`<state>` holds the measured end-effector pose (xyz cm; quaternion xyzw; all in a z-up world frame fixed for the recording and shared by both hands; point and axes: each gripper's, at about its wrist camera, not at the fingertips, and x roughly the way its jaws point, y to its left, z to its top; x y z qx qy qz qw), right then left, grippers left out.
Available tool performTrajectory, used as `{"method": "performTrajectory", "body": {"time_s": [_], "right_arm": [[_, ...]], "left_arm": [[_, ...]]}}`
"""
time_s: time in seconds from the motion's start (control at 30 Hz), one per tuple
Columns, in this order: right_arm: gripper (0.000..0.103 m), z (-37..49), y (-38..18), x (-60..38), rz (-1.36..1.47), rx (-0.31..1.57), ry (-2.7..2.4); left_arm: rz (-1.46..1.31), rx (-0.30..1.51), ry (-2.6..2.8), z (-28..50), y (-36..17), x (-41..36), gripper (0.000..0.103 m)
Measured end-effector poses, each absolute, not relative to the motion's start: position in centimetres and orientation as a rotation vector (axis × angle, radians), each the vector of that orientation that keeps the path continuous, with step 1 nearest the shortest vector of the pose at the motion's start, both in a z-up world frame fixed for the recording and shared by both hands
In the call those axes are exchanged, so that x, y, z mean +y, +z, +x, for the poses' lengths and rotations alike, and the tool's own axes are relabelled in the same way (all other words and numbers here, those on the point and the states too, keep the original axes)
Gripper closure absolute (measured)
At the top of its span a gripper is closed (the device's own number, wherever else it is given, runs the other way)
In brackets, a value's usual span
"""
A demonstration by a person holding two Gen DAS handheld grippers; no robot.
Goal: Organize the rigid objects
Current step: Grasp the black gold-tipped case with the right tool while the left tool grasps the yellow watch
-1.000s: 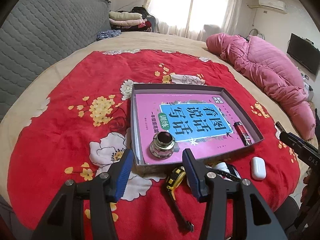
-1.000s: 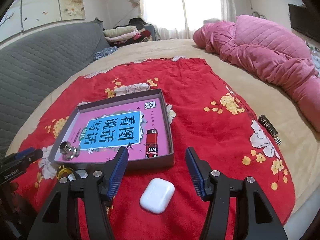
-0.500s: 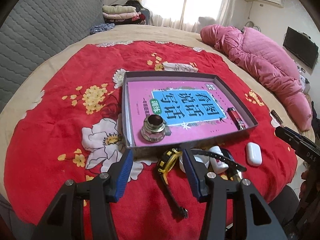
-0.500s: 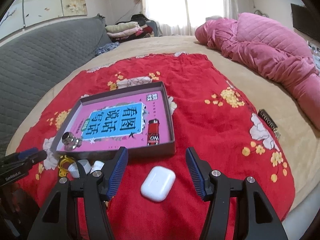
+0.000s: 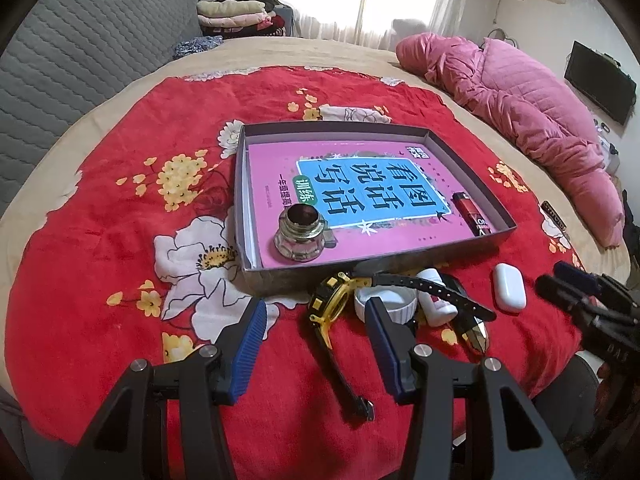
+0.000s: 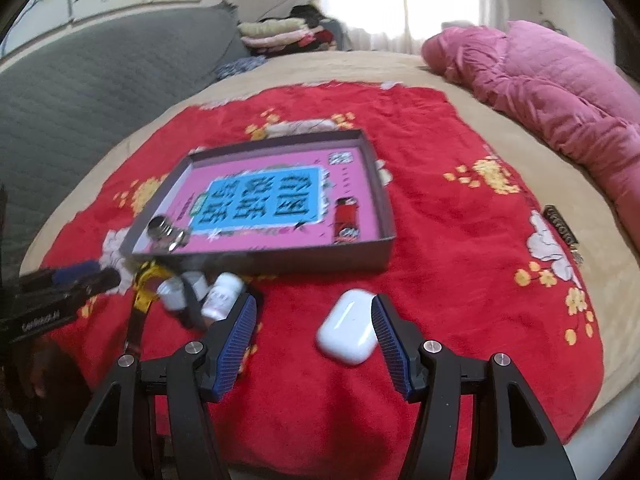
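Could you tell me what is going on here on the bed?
A person is tidying small things into a shallow box on a red flowered blanket. A booklet, a small glass jar and a lighter already lie inside. The open right gripper hovers by a white earbud case, not gripping it. The open left gripper hangs over a yellow watch, beside a white cup and a small bottle.

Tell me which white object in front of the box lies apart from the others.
The white earbud case: it lies alone on the red blanket, beside the right gripper. The white cup and white bottle lie clustered with the watch.
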<state>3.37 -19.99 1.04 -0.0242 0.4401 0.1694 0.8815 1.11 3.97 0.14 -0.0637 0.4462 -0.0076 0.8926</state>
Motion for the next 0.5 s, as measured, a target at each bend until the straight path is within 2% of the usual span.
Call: {"method": "performTrajectory", "body": {"time_s": [0.5], "right_arm": [[0.041,2.9,-2.3,-15.4,-0.176,1.032,0.471]], "left_arm": [[-0.110,0.981,-0.036,1.6,-1.7,3.5,0.052]]}}
